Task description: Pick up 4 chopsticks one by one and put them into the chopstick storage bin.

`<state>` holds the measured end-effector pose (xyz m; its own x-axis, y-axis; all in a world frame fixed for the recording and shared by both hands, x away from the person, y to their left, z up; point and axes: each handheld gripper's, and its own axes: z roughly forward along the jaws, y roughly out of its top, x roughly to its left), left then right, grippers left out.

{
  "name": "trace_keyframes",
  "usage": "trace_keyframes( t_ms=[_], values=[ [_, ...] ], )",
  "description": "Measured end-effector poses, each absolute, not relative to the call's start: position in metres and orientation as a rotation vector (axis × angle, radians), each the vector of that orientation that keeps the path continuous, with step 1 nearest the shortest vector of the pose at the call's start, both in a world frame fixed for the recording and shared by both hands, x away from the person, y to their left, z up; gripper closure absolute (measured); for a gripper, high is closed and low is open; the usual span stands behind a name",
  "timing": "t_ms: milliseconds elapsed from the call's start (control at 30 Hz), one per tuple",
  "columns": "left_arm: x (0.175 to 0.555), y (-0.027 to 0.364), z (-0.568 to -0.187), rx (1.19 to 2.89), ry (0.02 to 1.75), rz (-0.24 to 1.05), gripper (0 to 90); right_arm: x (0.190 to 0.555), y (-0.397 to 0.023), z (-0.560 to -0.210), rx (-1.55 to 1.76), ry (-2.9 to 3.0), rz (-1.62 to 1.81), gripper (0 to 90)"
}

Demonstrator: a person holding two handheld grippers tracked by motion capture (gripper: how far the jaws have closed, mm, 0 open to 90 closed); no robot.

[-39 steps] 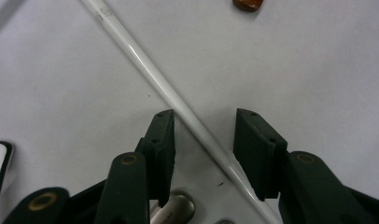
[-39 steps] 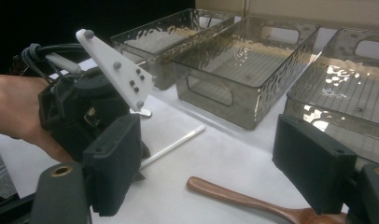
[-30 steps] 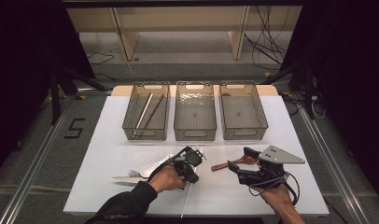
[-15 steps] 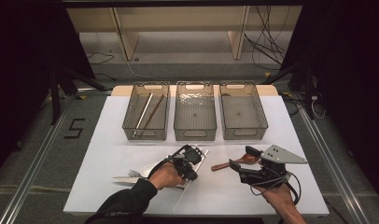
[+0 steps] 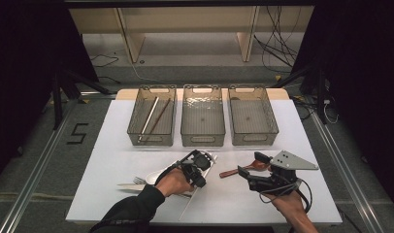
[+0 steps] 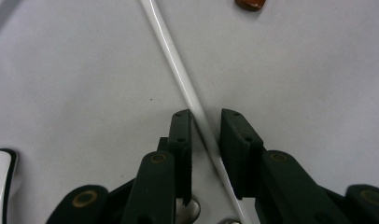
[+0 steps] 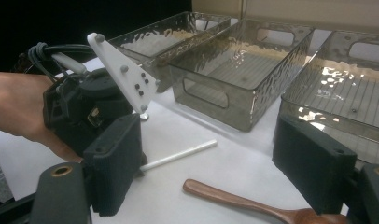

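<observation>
White tabletop [image 5: 112, 160] on grey floor, dark surroundings; three clear bins [image 5: 203, 116] stand along its far side. Left gripper [image 6: 205, 128], jaws just narrowed, straddles a white chopstick [image 6: 178, 65] lying flat near centre. Right gripper [image 7: 206, 163] hangs open above a wooden spoon [image 7: 243, 203].

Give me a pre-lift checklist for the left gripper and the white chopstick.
1. Chopstick between the left gripper's jaws: ok; they have just been closing around it.
2. Pads pressing on chopstick: not ok, one side touches, the other shows a gap.
3. Chopstick lying flat on the table: ok.
4. Right gripper apart from the left one: ok.
5. Wooden spoon off the chopstick: ok.
6. Left bin, holding two chopsticks, has room: ok.
</observation>
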<state>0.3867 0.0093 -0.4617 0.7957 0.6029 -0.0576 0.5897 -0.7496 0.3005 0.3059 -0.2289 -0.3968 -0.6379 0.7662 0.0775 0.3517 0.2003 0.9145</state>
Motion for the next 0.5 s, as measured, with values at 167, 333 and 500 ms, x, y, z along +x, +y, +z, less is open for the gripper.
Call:
trace_keyframes(
  t_ms=[167,333,500],
  values=[
    [0.3867,0.0092,-0.4614,2.687,0.909,0.063,73.3,0.3061,-0.2293,-0.3965,1.042,2.084,1.428,24.8],
    [0.3862,0.0088,-0.4616,2.682,0.905,0.068,73.8,0.306,-0.2287,-0.3966,1.045,2.086,1.425,24.9],
    [0.3859,0.0099,-0.4619,2.671,0.901,0.066,74.2,0.3059,-0.2287,-0.3964,1.044,2.085,1.428,24.9]
  ],
)
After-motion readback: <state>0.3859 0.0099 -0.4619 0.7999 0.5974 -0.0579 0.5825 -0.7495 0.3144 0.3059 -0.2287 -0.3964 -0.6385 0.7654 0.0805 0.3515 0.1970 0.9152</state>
